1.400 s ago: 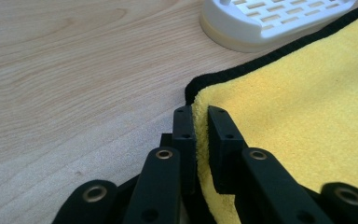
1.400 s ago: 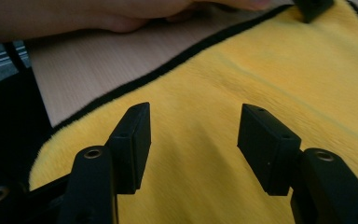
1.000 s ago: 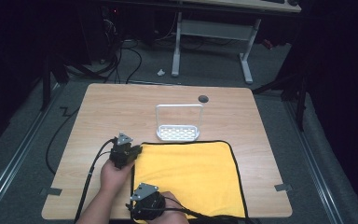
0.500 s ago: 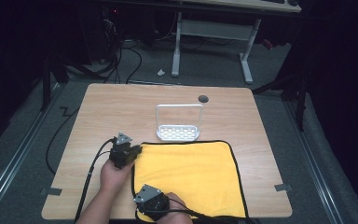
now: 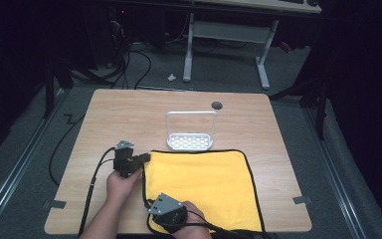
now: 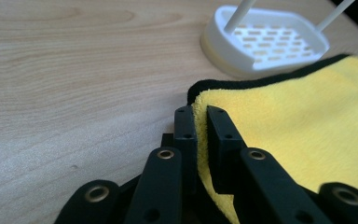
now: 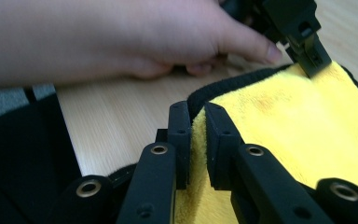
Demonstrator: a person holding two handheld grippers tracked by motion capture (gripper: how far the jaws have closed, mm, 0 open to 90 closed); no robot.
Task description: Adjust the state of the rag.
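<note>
Two grippers are both clamped on the yellow cloth, which lies flat on the near right part of the wooden table. Your left gripper pinches the cloth's far left corner, its jaws nearly closed with the black-trimmed edge between them. Your right gripper grasps the cloth's near left corner the same way, with yellow pile squeezed between its jaws. In the right gripper view your left hand rests on the table just beyond that corner.

No brand, label or writing can be read on anything.

A white soap dish with a wire handle stands just past the cloth's far edge, touching or almost touching the trim. Beyond the dish sits a small dark round spot in the tabletop. Left of the cloth, and past the dish, the wood is bare. The cloth's near edge runs close along the table's near edge, and its right edge stops short of the table's right side.
</note>
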